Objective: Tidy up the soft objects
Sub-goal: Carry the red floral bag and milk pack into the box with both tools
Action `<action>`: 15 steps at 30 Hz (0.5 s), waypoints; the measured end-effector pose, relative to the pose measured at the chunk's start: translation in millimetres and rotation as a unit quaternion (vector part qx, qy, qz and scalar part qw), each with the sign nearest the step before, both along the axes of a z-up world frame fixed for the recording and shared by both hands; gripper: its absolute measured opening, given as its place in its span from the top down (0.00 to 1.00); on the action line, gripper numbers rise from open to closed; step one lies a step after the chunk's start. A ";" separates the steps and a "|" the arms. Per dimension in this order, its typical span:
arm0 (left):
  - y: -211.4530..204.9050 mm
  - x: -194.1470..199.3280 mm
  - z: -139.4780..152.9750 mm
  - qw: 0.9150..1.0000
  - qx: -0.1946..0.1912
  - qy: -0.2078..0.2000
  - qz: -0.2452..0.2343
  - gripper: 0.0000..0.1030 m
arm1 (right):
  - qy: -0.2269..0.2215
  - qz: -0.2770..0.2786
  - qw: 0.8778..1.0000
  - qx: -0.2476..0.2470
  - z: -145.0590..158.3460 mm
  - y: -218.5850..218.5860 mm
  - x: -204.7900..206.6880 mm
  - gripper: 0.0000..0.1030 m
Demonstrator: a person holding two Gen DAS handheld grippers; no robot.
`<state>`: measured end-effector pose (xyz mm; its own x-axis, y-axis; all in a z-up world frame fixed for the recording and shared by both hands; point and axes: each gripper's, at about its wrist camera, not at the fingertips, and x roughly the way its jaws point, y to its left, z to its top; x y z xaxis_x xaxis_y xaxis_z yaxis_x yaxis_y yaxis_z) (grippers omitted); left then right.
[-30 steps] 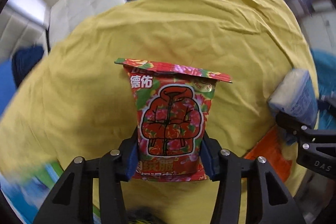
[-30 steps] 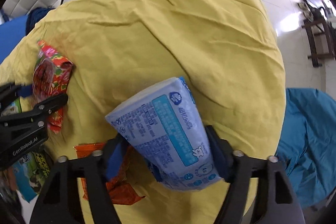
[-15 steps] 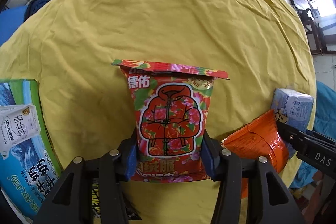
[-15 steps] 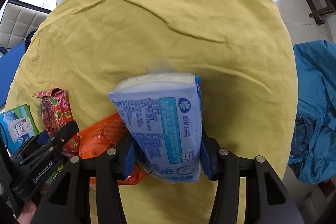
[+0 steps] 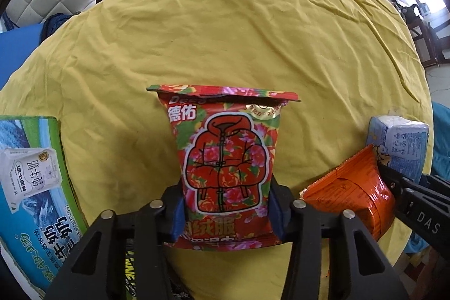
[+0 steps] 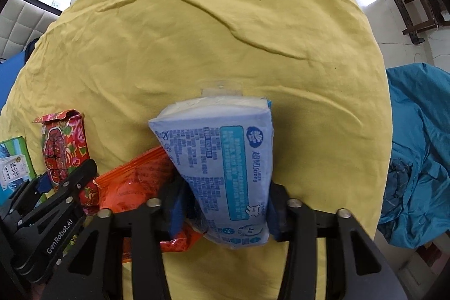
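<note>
My left gripper (image 5: 226, 212) is shut on a red floral pack with a jacket picture (image 5: 225, 159), held upright over the yellow cloth (image 5: 225, 33). It also shows in the right wrist view (image 6: 63, 148), at the left. My right gripper (image 6: 222, 211) is shut on a light blue tissue pack (image 6: 225, 165), which also shows at the right of the left wrist view (image 5: 402, 145). An orange snack bag (image 5: 348, 187) lies on the cloth between the two grippers, and it shows in the right wrist view (image 6: 135, 179) too.
A green and blue milk carton box (image 5: 31, 187) lies at the left edge of the round table. A teal cloth heap (image 6: 416, 159) lies right of the table. A black and yellow package (image 5: 132, 272) sits under the left gripper. A padded white wall stands behind.
Both grippers have swung and tilted so the views now look across the table. The tissue pack has turned more upright. The milk box and orange bag came into the left view.
</note>
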<state>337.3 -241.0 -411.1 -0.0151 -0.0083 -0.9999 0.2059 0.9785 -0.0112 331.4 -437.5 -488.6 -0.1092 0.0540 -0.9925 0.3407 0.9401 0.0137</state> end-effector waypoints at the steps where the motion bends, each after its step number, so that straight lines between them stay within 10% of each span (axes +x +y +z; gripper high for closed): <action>1: 1.1 -2.0 1.8 1.000 0.000 -0.003 -0.001 0.58 | -0.001 -0.001 1.000 0.002 -0.3 0.7 -3.7 0.66; 15: 17.8 -36.4 71.7 0.997 -0.027 -0.066 -0.009 0.59 | -0.066 0.002 0.998 -0.015 72.2 8.4 -14.8 0.75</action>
<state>300.9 -223.2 -339.5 0.1162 -0.0636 -0.9912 0.2272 0.9732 -0.0358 316.7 -429.1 -416.4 0.0220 0.0233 -0.9995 0.3344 0.9420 0.0293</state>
